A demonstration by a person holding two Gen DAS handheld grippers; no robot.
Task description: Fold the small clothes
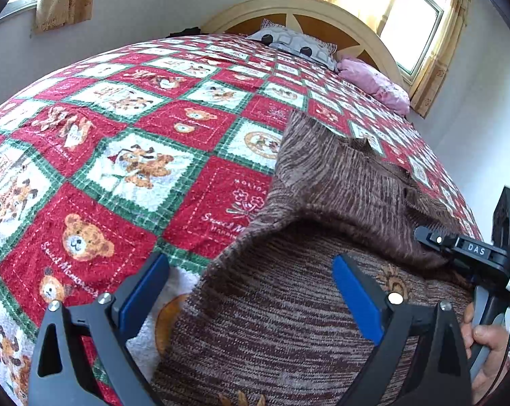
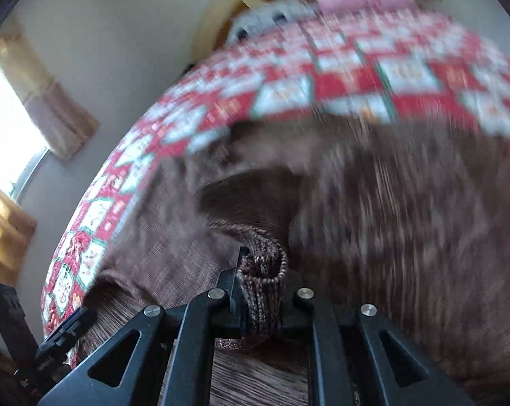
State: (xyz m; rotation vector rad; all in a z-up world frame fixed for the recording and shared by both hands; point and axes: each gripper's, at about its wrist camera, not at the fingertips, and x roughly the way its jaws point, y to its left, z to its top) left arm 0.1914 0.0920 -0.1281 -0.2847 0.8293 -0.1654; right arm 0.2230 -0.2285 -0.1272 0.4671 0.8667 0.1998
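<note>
A brown knitted sweater (image 1: 326, 182) lies on a bed with a red, green and white teddy-bear quilt (image 1: 126, 155). My left gripper (image 1: 251, 291) hovers just above the sweater's near part, its blue pads (image 1: 356, 301) wide apart with nothing pinched. My right gripper (image 1: 424, 237) shows at the right edge of the left wrist view, shut on a fold of the sweater. In the blurred right wrist view the right gripper (image 2: 260, 270) has its jaws closed on a bunched, ribbed edge of the sweater (image 2: 263, 267), and the cloth trails away behind it.
A grey patterned pillow (image 1: 295, 45) and a pink pillow (image 1: 376, 84) lie at the cream headboard (image 1: 309, 10). Curtained windows (image 1: 414, 23) are behind the bed. A person's hand (image 1: 485, 341) holds the right gripper's handle at lower right.
</note>
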